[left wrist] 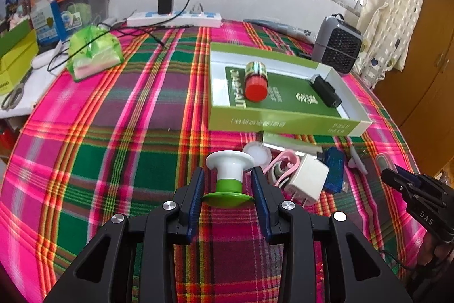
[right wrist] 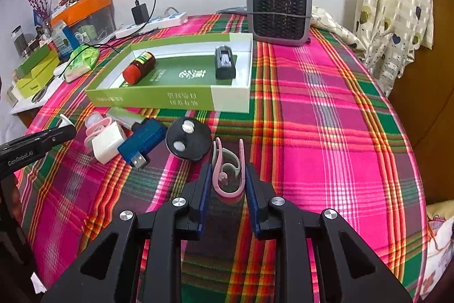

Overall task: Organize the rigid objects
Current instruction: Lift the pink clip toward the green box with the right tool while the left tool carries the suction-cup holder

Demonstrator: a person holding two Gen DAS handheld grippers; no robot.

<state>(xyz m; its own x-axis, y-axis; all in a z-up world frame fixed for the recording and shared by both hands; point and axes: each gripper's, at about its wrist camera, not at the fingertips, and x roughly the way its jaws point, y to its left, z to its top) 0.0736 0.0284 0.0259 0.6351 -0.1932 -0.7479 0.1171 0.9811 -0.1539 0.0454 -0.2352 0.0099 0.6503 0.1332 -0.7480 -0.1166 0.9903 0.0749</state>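
1. The white-and-green stopper [left wrist: 229,178] sat between the two blue pads of the left gripper [left wrist: 228,183], its green flange down near the pads and its white cap pointing away from the camera, above the plaid tablecloth [left wrist: 113,132].
2. The pink clip [right wrist: 228,172] lay between the fingers of the right gripper [right wrist: 228,178], its closed loop toward the camera and its two prongs pointing away.
3. Both grippers pointed forward and downward at the cloth-covered table. The right gripper showed at the right edge of the left wrist view, and the left gripper at the left edge of the right wrist view.
4. The left jaws stood about halfway apart, closed on the green flange of the stopper; the pads appeared to touch its edges on both sides.
5. The right jaws were drawn as narrow as they go, pressing on the sides of the pink clip.
6. The green box [left wrist: 283,124] lay farther off on the cloth, open on top. Inside it a bottle with a red cap [left wrist: 256,81] lay on its side, and a black rectangular device [left wrist: 326,90] rested near the far right wall.
7. Just in front of the box a cluster lay on the cloth: a white charger plug [right wrist: 107,146], a blue USB adapter [right wrist: 139,144] and a black round disc [right wrist: 187,142] beside the clip's prongs.
8. A grey fan heater [right wrist: 279,12] stood beyond the box, near the wall.
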